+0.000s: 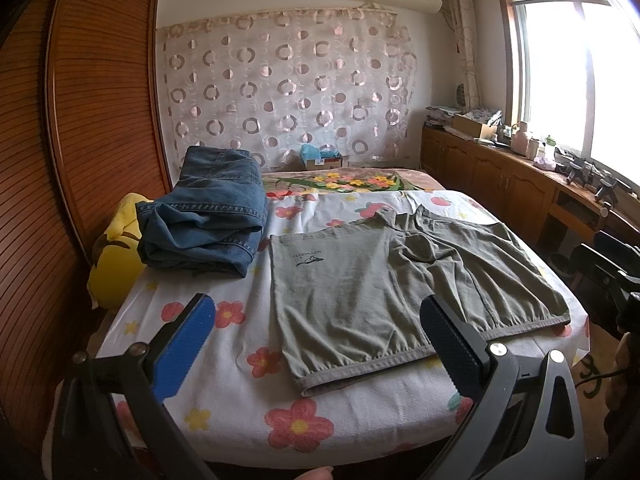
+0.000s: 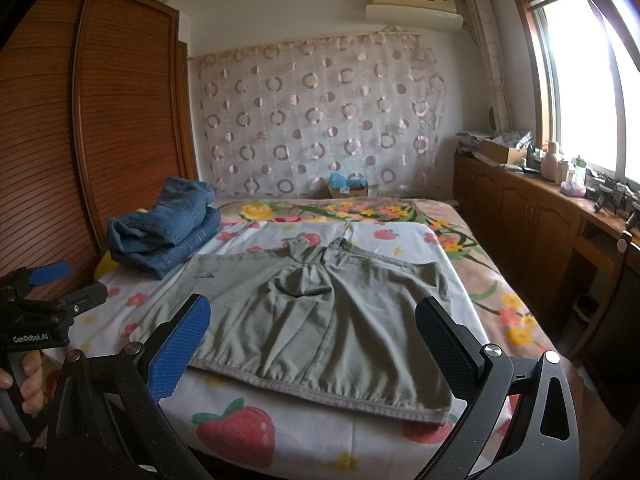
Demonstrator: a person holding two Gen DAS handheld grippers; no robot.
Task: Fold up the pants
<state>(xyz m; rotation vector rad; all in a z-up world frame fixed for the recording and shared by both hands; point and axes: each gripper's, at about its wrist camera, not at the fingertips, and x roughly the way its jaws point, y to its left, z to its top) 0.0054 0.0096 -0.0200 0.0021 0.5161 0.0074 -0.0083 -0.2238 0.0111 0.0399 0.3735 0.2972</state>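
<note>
Grey-green pants (image 2: 320,312) — flat, lightly creased — on the floral sheet (image 2: 320,432)

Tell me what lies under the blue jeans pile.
The jeans rest on the floral sheet, partly over a yellow cushion. Whatever lies beneath the pile's middle is covered.

Left tongs (image 1: 316,344) and right tongs (image 2: 312,344) hover, jaws spread wide.
</note>
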